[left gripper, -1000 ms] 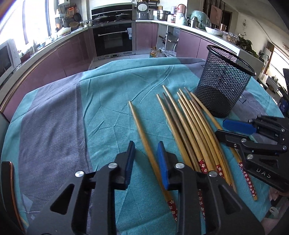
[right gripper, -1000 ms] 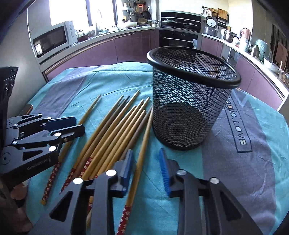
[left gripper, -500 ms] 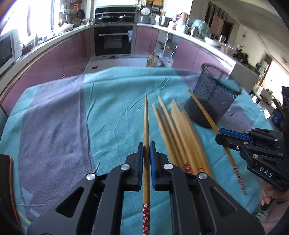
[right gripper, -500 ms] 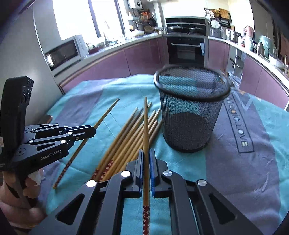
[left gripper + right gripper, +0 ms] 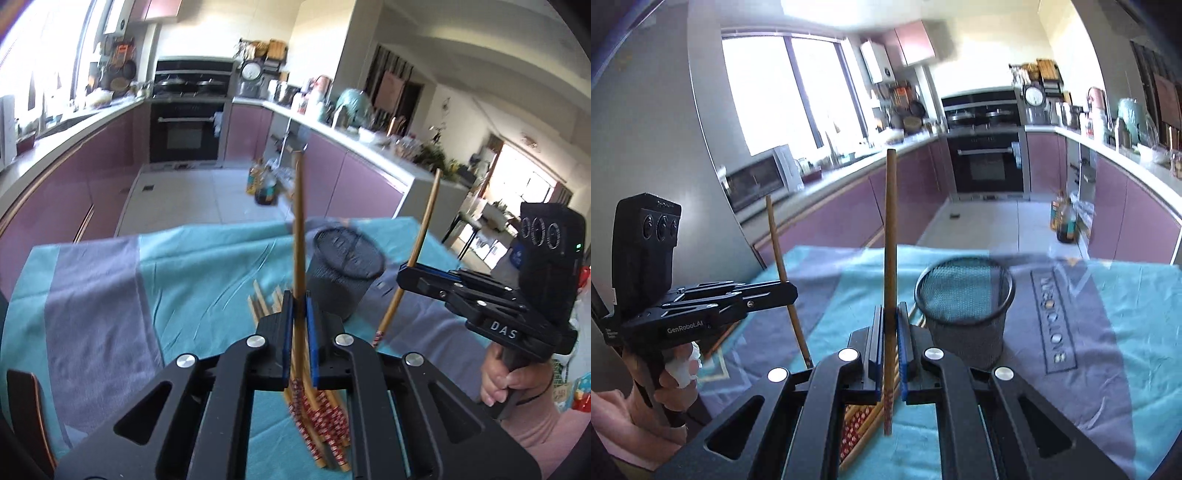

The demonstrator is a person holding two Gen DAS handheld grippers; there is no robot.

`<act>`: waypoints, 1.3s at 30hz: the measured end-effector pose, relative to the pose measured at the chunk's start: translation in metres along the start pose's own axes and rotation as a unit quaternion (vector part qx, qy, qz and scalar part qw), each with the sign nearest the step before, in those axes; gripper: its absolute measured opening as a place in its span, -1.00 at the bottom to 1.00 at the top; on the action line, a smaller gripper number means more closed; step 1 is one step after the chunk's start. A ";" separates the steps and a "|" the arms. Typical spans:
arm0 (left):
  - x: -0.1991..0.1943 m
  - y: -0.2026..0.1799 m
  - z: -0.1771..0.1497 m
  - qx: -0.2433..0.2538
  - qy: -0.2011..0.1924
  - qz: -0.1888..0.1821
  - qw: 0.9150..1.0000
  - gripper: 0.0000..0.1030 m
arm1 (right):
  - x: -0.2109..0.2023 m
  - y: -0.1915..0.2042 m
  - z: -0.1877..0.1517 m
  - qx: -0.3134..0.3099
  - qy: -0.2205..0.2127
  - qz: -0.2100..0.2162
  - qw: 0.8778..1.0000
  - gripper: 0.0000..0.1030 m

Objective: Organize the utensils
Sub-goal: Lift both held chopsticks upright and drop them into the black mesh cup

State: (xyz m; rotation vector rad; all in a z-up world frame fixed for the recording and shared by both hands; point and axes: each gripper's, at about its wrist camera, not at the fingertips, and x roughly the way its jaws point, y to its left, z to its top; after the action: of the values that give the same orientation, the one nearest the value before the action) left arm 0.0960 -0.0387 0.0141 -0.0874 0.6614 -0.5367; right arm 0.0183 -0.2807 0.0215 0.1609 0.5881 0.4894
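Bright daylight pours in through the kitchen windows [image 5: 790,92], which are blown out to white, and a second glaring patch shows at the far doorway [image 5: 532,181]. The mesh cup [image 5: 343,273] and the chopsticks on the bench [image 5: 321,410] are smeared by motion blur in the left wrist view. Fisheye distortion bends the counters [image 5: 1126,158], and the corners fall to black.

Domestic kitchen. Curved run of mauve-fronted base cabinets [image 5: 905,192] under a pale worktop [image 5: 369,138]; built-in black glass oven [image 5: 988,166]; white microwave [image 5: 759,177] beside a large bright window [image 5: 783,88]; hanging pans, kettles and jars; tiled floor [image 5: 199,195].
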 end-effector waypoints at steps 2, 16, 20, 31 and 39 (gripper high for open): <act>-0.009 -0.008 0.007 0.002 -0.014 -0.008 1.000 -0.85 | -0.005 -0.003 0.008 -0.001 -0.013 0.002 1.000 -0.89; -0.024 -0.046 0.089 0.004 -0.098 -0.049 0.994 -0.85 | -0.030 -0.017 0.066 -0.018 -0.086 -0.035 0.995 -0.89; -0.016 -0.059 0.105 0.009 -0.109 -0.047 0.993 -0.85 | -0.022 -0.021 0.076 -0.031 -0.095 -0.061 0.993 -0.89; 0.058 -0.084 0.090 0.032 -0.034 -0.012 0.999 -0.85 | 0.036 -0.044 0.065 -0.027 -0.013 -0.079 0.996 -0.89; 0.113 -0.073 0.063 0.048 0.019 -0.001 0.999 -0.85 | 0.066 -0.045 0.049 -0.024 0.057 -0.077 0.995 -0.89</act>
State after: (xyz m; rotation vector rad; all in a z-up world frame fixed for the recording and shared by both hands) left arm 0.1763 -0.1638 0.0178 0.0129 0.6713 -0.5723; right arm 0.1117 -0.2888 0.0166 0.0409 0.6938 0.3639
